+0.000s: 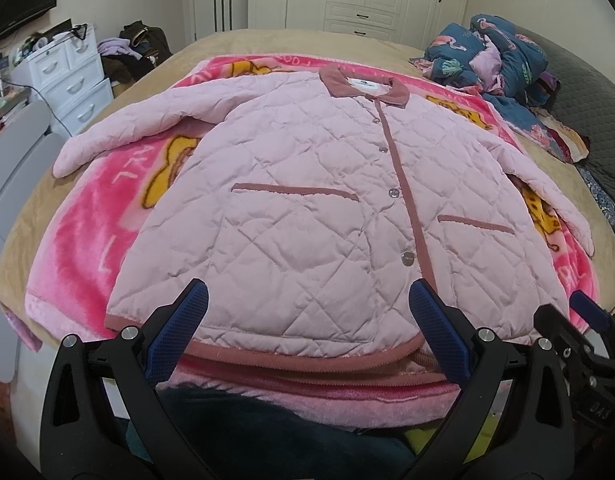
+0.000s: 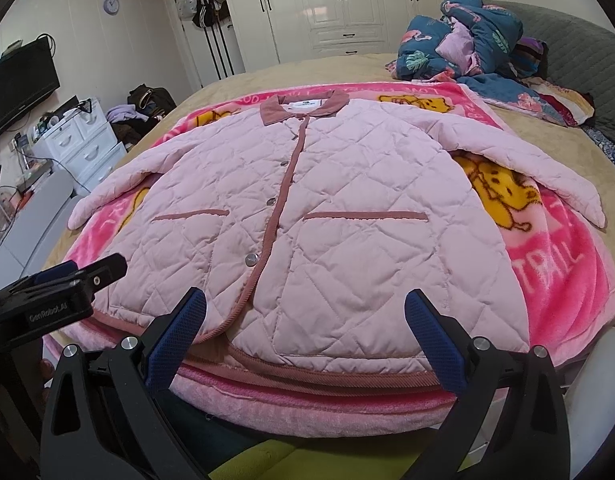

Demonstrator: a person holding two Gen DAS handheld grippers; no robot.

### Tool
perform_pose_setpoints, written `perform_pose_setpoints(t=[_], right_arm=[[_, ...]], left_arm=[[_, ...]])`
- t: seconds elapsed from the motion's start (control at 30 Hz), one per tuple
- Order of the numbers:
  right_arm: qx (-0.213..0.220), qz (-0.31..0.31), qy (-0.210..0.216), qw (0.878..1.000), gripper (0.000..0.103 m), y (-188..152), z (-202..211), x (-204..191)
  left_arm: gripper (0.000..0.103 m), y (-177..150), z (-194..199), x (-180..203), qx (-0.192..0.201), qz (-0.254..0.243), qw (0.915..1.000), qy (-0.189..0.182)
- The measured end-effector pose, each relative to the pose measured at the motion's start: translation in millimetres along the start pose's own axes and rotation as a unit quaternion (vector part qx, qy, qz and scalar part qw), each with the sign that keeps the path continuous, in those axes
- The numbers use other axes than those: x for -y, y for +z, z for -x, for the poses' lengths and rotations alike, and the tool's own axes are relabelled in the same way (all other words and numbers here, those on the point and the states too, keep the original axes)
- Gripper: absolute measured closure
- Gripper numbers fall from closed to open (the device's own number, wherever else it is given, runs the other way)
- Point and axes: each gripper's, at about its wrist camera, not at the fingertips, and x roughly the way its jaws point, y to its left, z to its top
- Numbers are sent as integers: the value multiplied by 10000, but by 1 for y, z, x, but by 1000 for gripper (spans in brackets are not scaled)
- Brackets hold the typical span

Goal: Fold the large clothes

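Observation:
A pale pink quilted jacket (image 1: 291, 208) with a dusty-rose collar, placket and pocket trim lies flat, front up and buttoned, on a bright pink cartoon blanket (image 1: 87, 248). Both sleeves are spread out to the sides. It also shows in the right wrist view (image 2: 339, 216). My left gripper (image 1: 307, 296) is open and empty, just above the jacket's hem at its left half. My right gripper (image 2: 305, 300) is open and empty over the hem right of the placket. It appears at the left wrist view's right edge (image 1: 587, 308); the left gripper shows in the right wrist view (image 2: 67, 276).
The blanket lies on a tan bed (image 2: 347, 64). A heap of blue patterned bedding (image 2: 467, 40) sits at the far right by a grey headboard (image 2: 579, 44). White drawers (image 1: 67, 76) and piled clothes stand left of the bed; white wardrobes (image 2: 339, 4) are behind.

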Motion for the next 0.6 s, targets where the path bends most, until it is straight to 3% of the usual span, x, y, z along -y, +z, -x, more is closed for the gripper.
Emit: perform_pose_setpoints(t=[0.33, 0.6], right_arm=[[-208, 68, 73, 9997, 4, 15, -20, 15], [-241, -233, 167, 9993, 4, 49, -37, 40]], left_arm=[[9, 28, -17, 12, 9, -59, 9999, -82], [9, 66, -35, 32, 37, -72, 9996, -270]])
